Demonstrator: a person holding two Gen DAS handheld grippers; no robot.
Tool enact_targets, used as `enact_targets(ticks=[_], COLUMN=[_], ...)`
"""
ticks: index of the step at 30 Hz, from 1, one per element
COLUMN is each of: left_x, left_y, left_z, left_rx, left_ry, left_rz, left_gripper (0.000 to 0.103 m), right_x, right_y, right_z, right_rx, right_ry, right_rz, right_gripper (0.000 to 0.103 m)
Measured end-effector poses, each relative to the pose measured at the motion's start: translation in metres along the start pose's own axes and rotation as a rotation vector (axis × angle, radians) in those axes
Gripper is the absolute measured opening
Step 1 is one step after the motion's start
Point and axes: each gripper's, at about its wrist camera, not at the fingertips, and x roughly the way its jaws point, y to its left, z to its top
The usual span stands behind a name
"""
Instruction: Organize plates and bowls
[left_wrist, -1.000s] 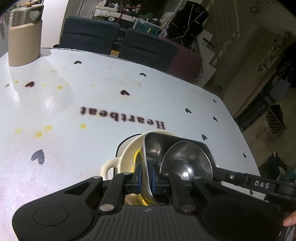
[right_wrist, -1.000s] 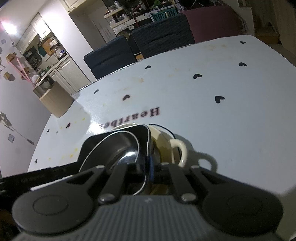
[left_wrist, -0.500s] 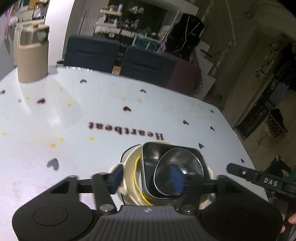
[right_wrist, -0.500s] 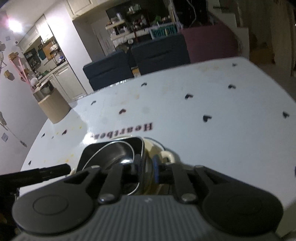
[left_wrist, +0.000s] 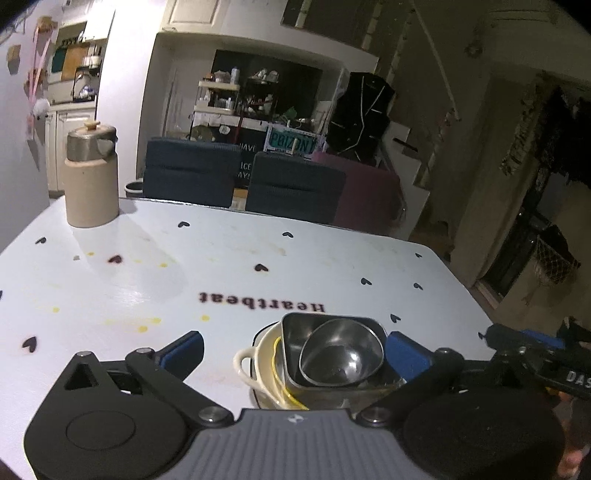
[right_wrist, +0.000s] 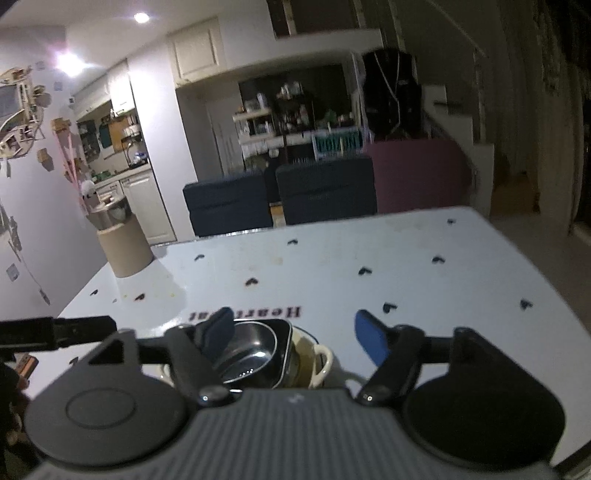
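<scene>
A stack of dishes stands near the front of the white table (left_wrist: 147, 280). A cream dish with loop handles (left_wrist: 262, 354) holds a square steel bowl (left_wrist: 295, 328), and a round steel bowl (left_wrist: 340, 354) sits inside that. My left gripper (left_wrist: 295, 352) hangs above and behind the stack. Its jaws are opening wide, with the blue pads (left_wrist: 184, 350) clear of the dishes. My right gripper (right_wrist: 293, 334) is also opening, above the square steel bowl (right_wrist: 255, 354) and the cream dish (right_wrist: 314, 354), and its pads touch nothing. Each gripper shows at the edge of the other's view.
A beige canister with a steel lid (left_wrist: 92, 177) stands at the table's far left corner. Two dark blue chairs (left_wrist: 192, 177) and a maroon one (left_wrist: 369, 192) line the far edge. The table's right edge (left_wrist: 461, 288) drops to the floor.
Both grippers were shut on opposite rims of the square steel bowl. They have let go, opened wide and drawn back and upward. The stack stays on the table.
</scene>
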Motion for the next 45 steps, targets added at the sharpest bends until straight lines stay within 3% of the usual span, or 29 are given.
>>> enact_targets(ticks=[4, 12, 24, 34, 45], left_x=[-0.014, -0.038, -0.054, -0.056, -0.051], left_y=[-0.002, 0.001, -0.009, -0.005, 0.0], left_z=[-0.014, -0.037, -0.071, -0.09, -0.095], left_rx=[0.032, 0.038, 0.197, 0.187, 0.17], left_ry=[-0.04, -0.081, -0.132, -0.112, -0.098], left_rz=[-0.03, 0.012, 0.176, 0.198, 0.209], left_gripper=[0.103, 0.103, 0.103, 0.103, 0.103], right_x=[-0.019, -0.043, -0.052, -0.053, -0.053], right_y=[0.003, 0.006, 0.009, 0.012, 0.008], right_z=[-0.012, -0.04, -0.053, -0.065, -0.07], right_rx=[-0.035, -0.077, -0.112, -0.176, -0.163], right_ry=[-0.026, -0.06, -0.062, -0.06, -0.047], right_rz=[-0.034, -0.068, -0.091, -0.119, -0.126], right_gripper=[0.102, 0.103, 0.103, 0.103, 0.102])
